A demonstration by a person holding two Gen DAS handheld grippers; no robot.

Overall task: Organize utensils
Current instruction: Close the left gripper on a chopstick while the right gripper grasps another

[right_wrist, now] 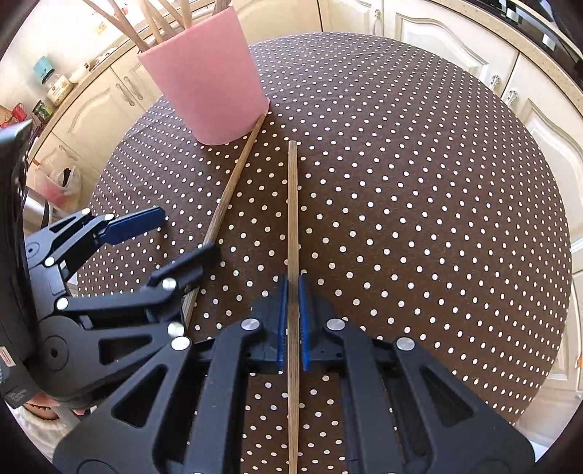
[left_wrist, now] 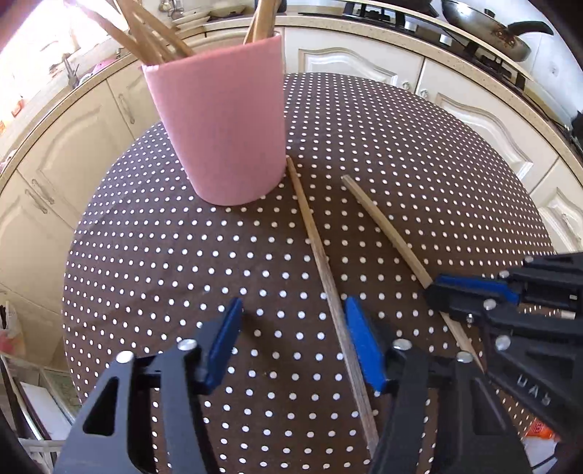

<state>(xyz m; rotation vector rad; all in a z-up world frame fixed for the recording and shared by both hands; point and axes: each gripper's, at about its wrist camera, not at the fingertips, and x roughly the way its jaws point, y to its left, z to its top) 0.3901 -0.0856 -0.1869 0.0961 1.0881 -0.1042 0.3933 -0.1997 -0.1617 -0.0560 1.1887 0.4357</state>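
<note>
A pink cup (left_wrist: 224,124) holding several wooden utensils stands on the polka-dot table (left_wrist: 419,164); it also shows in the right wrist view (right_wrist: 209,84). Two wooden chopsticks lie on the cloth. My right gripper (right_wrist: 292,288) is shut on one chopstick (right_wrist: 292,204), which points away from me; the same gripper (left_wrist: 435,291) and chopstick (left_wrist: 382,226) show in the left wrist view. My left gripper (left_wrist: 293,313) is open, with the other chopstick (left_wrist: 317,248) lying between its fingers, close to the right finger (left_wrist: 359,328). That chopstick's far tip touches the cup base (right_wrist: 233,189).
Cream kitchen cabinets (left_wrist: 473,109) ring the round table. A stove with a frying pan (left_wrist: 488,25) is at the far right. Jars and a bag (right_wrist: 58,182) sit on the left side beyond the table edge.
</note>
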